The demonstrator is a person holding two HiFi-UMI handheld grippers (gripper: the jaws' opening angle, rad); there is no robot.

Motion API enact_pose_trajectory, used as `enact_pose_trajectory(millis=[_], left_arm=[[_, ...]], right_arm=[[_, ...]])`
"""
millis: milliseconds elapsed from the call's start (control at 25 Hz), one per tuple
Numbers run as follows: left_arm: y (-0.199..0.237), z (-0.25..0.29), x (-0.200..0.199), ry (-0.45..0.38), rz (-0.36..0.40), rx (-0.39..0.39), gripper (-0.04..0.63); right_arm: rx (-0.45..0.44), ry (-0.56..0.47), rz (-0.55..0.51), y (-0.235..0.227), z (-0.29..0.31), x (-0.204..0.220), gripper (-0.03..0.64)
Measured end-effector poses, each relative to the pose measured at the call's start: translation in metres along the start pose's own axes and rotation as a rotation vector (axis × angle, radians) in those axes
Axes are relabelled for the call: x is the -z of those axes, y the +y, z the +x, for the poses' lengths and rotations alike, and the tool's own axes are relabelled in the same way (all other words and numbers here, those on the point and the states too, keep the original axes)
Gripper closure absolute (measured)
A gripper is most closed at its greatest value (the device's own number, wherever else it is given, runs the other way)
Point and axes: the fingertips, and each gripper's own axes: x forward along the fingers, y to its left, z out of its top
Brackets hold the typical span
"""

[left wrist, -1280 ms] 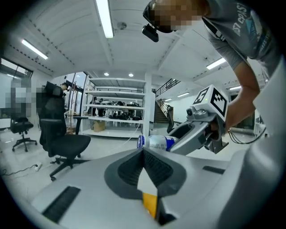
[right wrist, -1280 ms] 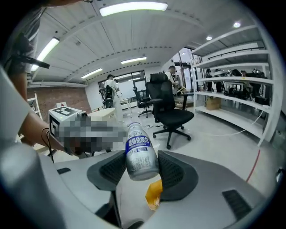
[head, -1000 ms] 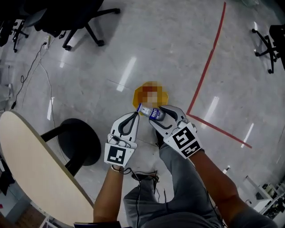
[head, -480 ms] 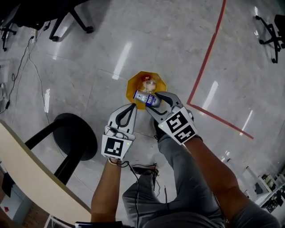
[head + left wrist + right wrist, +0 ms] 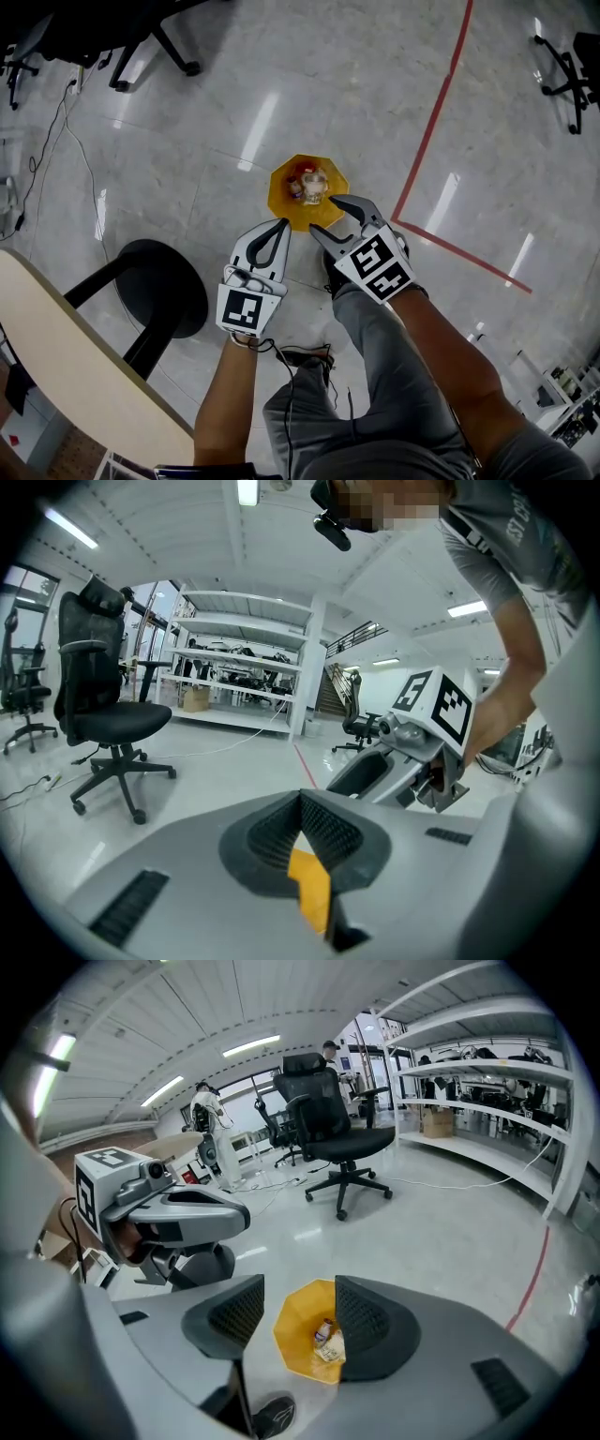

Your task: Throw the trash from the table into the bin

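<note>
**A:** How do your grippers stand?

**B:** My right gripper (image 5: 298, 1314) is spread and grips nothing. Between its jaws I look down into the bin (image 5: 292, 1327). My left gripper (image 5: 284, 223) is pressed together with nothing in it, just beside the bin's near rim.

**A:** And the trash?

**B:** It's in the bin. A small bottle (image 5: 324, 1332) lies with its long axis pointing away from me, touching a crumpled pale wrapper (image 5: 336, 1349). My right gripper is the nearer one, almost over them.

**A:** Materials?

**B:** The bin is yellow and eight-sided, smooth plastic I'd say. The bottle looks rigid and has a label, but it's too small to read. The floor (image 5: 187, 141) is glossy grey tile. The pale, round-edged table (image 5: 75, 347) lies back on my left, so I judge any further pick means turning that way.
</note>
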Motion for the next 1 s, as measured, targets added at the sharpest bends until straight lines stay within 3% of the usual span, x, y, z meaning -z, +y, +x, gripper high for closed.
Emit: enact_pose_trajectory(millis=[280,480,1000], left_arm=[[-0.019,-0.031,-0.049,0.015,0.054,-0.004,0.561],[-0.038,-0.053,-0.085,0.014,0.033,0.005,0.563],[-0.063,-0.200,-0.196,-0.084,0.078,-0.115,0.561]], right_arm=[[-0.011,-0.021,-0.016,0.024,-0.038,-0.033,0.400],[0.021,-0.052,-0.043,0.038,-0.072,-0.065,0.400],[-0.063,-0.140,-0.136,0.171,-0.157,-0.165,0.402]])
